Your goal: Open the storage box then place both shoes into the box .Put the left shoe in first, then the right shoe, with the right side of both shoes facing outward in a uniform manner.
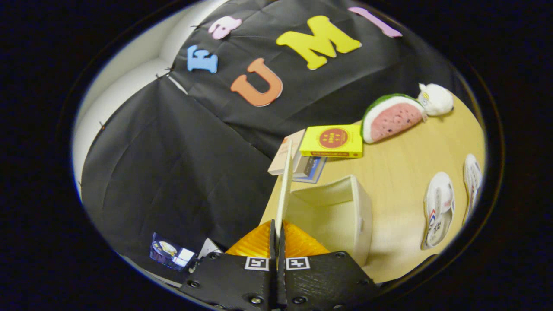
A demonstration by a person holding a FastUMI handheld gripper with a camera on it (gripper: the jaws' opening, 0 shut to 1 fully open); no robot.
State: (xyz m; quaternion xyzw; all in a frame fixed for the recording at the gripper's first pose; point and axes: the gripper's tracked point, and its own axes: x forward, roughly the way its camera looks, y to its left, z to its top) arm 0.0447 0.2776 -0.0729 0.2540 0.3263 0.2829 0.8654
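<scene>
A cream storage box [341,216] stands open on the wooden table [402,164], its hollow inside showing. Its thin lid [284,194] is raised on edge and runs straight out from between my fingers. My gripper [277,233] is shut on the lid's near edge, both fingers pressing its faces. Two white shoes lie beyond the box on the table: one shoe [438,209] closer to the box, the other shoe [472,181] past it, partly cut off. The whole view is tilted.
A stack of books with a yellow one on top [332,141] sits just behind the box. A watermelon-slice plush [391,117] and a white plush [435,99] lie at the table's far end. A small blue packet [170,252] lies beside my fingers.
</scene>
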